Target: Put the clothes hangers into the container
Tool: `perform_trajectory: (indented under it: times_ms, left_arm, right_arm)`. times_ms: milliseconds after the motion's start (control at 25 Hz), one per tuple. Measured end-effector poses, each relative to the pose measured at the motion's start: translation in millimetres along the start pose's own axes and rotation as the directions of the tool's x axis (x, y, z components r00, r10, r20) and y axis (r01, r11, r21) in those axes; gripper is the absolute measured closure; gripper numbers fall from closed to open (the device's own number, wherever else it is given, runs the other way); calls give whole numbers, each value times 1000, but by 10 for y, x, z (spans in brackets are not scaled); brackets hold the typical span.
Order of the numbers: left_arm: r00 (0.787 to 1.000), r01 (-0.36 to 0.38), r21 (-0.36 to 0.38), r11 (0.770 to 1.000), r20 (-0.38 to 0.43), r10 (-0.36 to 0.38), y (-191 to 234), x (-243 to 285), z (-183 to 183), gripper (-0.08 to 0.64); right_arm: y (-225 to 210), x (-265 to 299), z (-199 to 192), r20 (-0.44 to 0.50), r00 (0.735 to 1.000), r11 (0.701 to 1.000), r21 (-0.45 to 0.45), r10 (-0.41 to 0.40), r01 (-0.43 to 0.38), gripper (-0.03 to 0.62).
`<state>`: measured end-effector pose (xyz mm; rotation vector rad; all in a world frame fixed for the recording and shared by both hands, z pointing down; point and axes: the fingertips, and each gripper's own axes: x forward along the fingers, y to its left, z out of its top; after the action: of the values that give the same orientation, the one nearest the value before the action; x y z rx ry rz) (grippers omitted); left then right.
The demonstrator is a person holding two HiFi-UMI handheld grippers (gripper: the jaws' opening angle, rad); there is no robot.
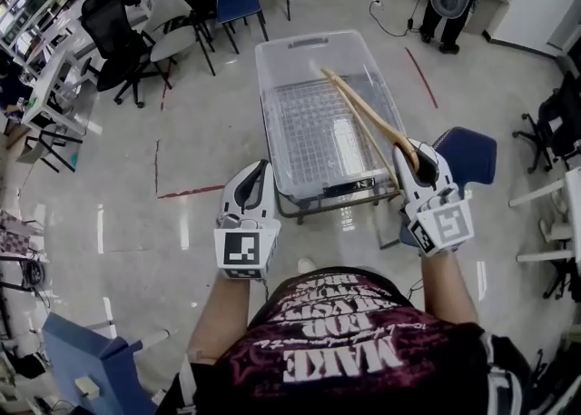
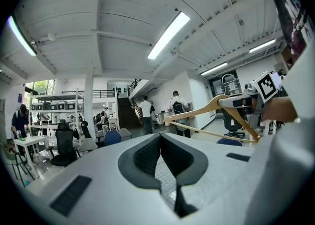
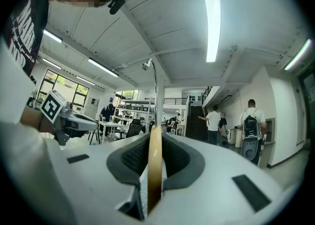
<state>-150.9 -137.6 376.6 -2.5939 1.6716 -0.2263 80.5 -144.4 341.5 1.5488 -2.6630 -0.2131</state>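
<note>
I work under bright, even light: long ceiling tubes (image 2: 168, 35) burn nearly white overhead, and daylight comes through far windows (image 3: 63, 87). In the head view the polished floor (image 1: 182, 222) carries pale streaks of glare, and shadows there are faint and soft-edged. Both gripper views bulge like a fisheye, with black corners and bent ceiling lines. Close up, my own jaws and the hanger (image 3: 154, 170) blur out of focus, while the distance stays sharper
</note>
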Motion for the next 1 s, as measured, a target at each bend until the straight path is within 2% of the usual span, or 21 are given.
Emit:
perform_trajectory:
  times_ms: [200,360,600,800,1000]
  left_arm:
    - [999,33,2,999,-3,-33,143,102,-104,554]
    - [998,60,-1,998,-6,-60,87,185,-199,554]
    - [998,60,-15,998,-20,-61,180,298,-191,554]
    - [997,63,-12,998,-39,-63,116,507,-238,554]
    - [997,52,0,999,-48,-52,142,748,-164,554]
  right_arm:
    - [92,132,-2,-1,1000,1000,-7,-17,17,532]
    - [30,110,-31,-18,999,999,-11,-32,32,532]
    - [-40,194,-76,-29,998,999,-7,-48,48,532]
    - [-221,347,-196,-31,999,999,46,-24,26,532]
    - [-382,585,-252,-31,999,999,53,13,-11,532]
